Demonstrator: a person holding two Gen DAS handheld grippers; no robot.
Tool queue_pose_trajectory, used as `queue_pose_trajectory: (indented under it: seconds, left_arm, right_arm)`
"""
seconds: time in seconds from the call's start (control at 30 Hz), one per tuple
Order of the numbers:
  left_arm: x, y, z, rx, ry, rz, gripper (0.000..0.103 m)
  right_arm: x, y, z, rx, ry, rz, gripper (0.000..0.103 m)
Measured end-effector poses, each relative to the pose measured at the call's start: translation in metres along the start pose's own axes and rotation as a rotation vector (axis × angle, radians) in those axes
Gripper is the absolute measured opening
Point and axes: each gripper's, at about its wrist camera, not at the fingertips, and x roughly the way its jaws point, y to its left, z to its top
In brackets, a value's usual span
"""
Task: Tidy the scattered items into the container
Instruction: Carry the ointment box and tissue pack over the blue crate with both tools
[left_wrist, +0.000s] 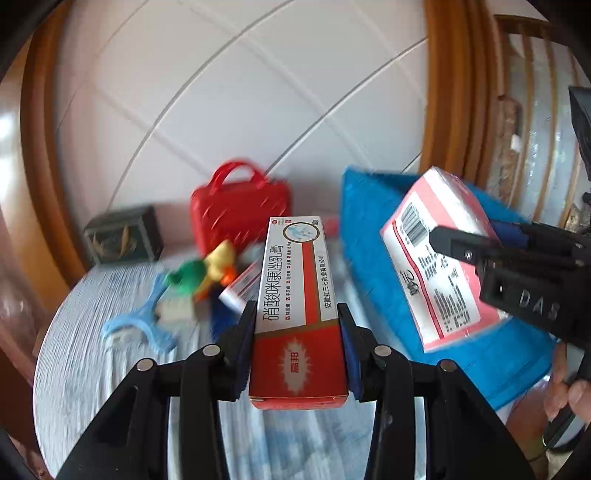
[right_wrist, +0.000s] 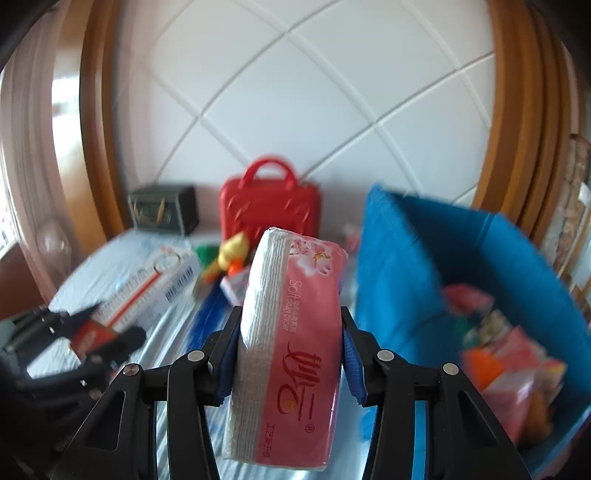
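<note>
Left gripper (left_wrist: 297, 314): jaws part-way closed, blue pads clamped on both long sides of the ointment carton (left_wrist: 297, 295), which juts forward and clear of the table so it can be carried
Right gripper (right_wrist: 291, 332): jaws pinching the pink tissue pack (right_wrist: 291, 332) across its soft middle; the wrapper bulges a little between the pads
Table (left_wrist: 92, 369): pale striped cloth, open room right in front of both grippers
Blue container (right_wrist: 406, 266): on the right, just beside the tissue pack, near wall standing up, several packets (right_wrist: 517, 369) already inside; both held things likely belong here
Container edge: the near wall must be cleared from above before either thing is let go, judging by its height
Scattered items: blue hanger-like piece (left_wrist: 140, 325), green toy (left_wrist: 188, 277), yellow duck (left_wrist: 221, 260), small tube box (left_wrist: 240, 288), clustered mid-table, left of the container
Far edge: red handbag-shaped case (left_wrist: 240, 218) and dark box (left_wrist: 123, 234) against the white tiled wall (left_wrist: 221, 92)
</note>
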Motion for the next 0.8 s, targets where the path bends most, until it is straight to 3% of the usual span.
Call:
queue_pose_trajectory:
  seconds: [0.17, 0.27, 0.43, 0.57, 0.7, 0.8]
  left_arm:
    - [-0.009, -0.092, 0.037, 0.006, -0.085, -0.047, 0.040]
    - [-0.003, -0.155, 0.058, 0.013, -0.076, -0.081, 0.040]
    - [0.031, -0.250, 0.077, 0.051, 0.047, -0.126, 0.040]
    - [0.071, -0.312, 0.063, 0.095, 0.200, -0.116, 0.040]
    - [0.105, -0.342, 0.042, 0.104, 0.324, -0.103, 0.040]
    - [0.118, -0.355, 0.030, 0.115, 0.373, -0.090, 0.040]
  right_arm:
    - [-0.048, -0.092, 0.017, -0.008, -0.095, -0.035, 0.047]
    - [-0.069, -0.155, 0.019, -0.021, -0.105, -0.074, 0.047]
    - [-0.068, -0.258, 0.008, -0.025, -0.023, -0.134, 0.047]
    - [-0.052, -0.312, -0.022, 0.003, 0.075, -0.132, 0.047]
    - [-0.038, -0.353, -0.058, 0.061, 0.151, -0.105, 0.047]
    - [-0.037, -0.372, -0.072, 0.090, 0.161, -0.094, 0.049]
